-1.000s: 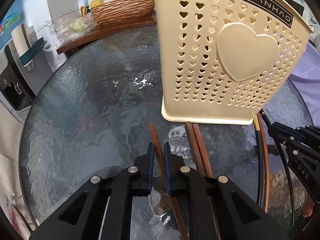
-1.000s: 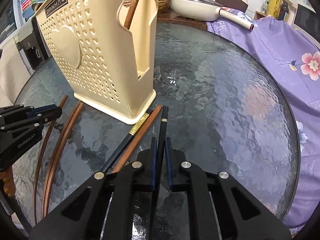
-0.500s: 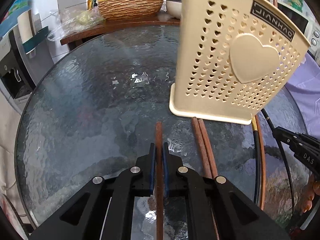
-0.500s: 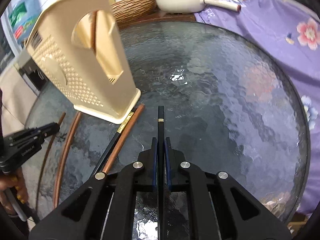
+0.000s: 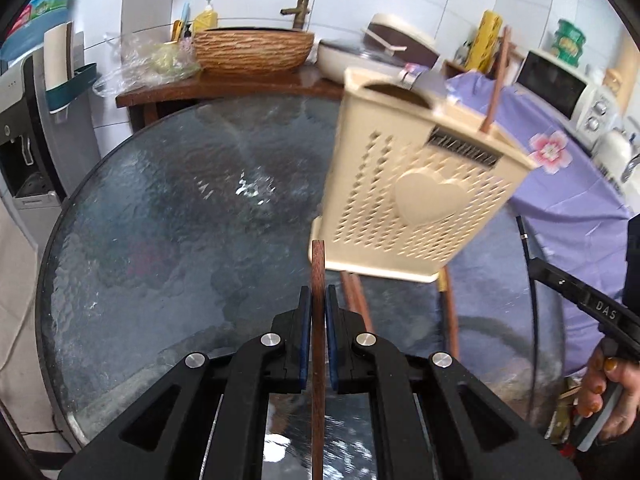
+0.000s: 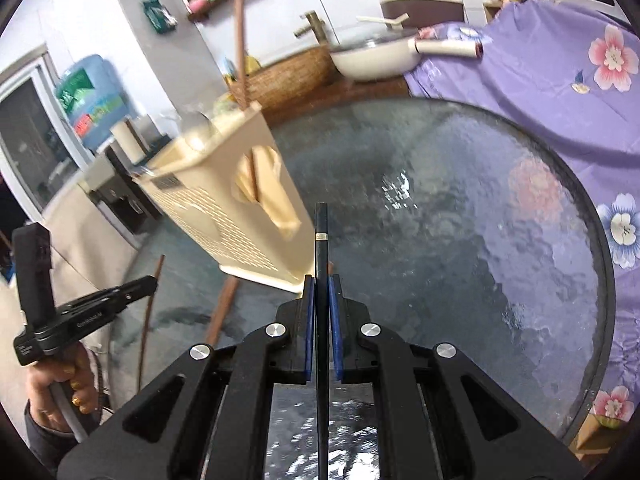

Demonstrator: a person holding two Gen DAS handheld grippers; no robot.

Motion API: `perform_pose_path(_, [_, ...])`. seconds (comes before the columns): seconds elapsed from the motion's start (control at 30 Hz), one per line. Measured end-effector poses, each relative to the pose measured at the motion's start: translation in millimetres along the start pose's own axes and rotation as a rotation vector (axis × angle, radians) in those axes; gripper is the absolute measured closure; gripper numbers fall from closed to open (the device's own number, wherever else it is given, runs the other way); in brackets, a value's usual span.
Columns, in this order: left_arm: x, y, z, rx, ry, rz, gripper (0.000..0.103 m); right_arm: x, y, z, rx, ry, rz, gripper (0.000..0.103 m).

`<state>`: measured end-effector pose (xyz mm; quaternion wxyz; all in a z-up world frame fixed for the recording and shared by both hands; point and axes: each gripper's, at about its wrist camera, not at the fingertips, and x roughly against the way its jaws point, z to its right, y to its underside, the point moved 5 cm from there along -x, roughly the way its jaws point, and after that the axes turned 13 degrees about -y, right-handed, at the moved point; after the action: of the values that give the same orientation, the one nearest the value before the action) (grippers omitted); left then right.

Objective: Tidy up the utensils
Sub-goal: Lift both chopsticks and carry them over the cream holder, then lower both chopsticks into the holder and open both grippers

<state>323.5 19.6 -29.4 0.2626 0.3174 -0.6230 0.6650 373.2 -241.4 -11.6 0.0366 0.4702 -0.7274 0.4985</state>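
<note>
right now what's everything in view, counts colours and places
holder: one, cream, heart holes, on the table
table: one, round, dark textured glass
brown chopstick: one, between the left jaws
black chopstick: one, gold band, between the right jaws
loose chopsticks: several, brown and black, on the glass by the holder's base; count unclear
upright chopstick: one, brown, in the holder
basket: one, woven brown, on the wooden counter behind
pan: one, cream, lidded, beside the basket
cloth: one, purple, floral, right of the table
left gripper: black, shut
right gripper: black, shut
</note>
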Motion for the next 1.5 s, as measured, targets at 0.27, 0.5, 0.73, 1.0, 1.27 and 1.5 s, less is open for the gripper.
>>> perform_pose_path(0.27, [43, -9, 10, -0.008, 0.055, 0.082, 0.096, 34, -10, -33, 0.050, -0.090, 0.068, 0.095])
perform_pose_path(0.5, [85, -9, 20, -0.019, 0.098, 0.172, 0.096, 59, -10, -62, 0.108, -0.152, 0.101, 0.095])
perform_pose_path(0.73, [105, -11, 29, -0.038, 0.108, 0.219, 0.096, 69, -14, -81, 0.156, -0.171, 0.118, 0.095])
perform_pose_path(1.0, [118, -18, 30, -0.024, 0.130, 0.247, 0.096, 77, -23, -94, 0.191, -0.178, 0.132, 0.095])
perform_pose_path(1.27, [136, -30, 37, -0.036, 0.148, 0.280, 0.096, 84, -40, -113, 0.242, -0.177, 0.132, 0.095])
perform_pose_path(1.5, [170, -60, 44, -0.053, 0.155, 0.356, 0.096, 100, -74, -136, 0.289, -0.181, 0.150, 0.095])
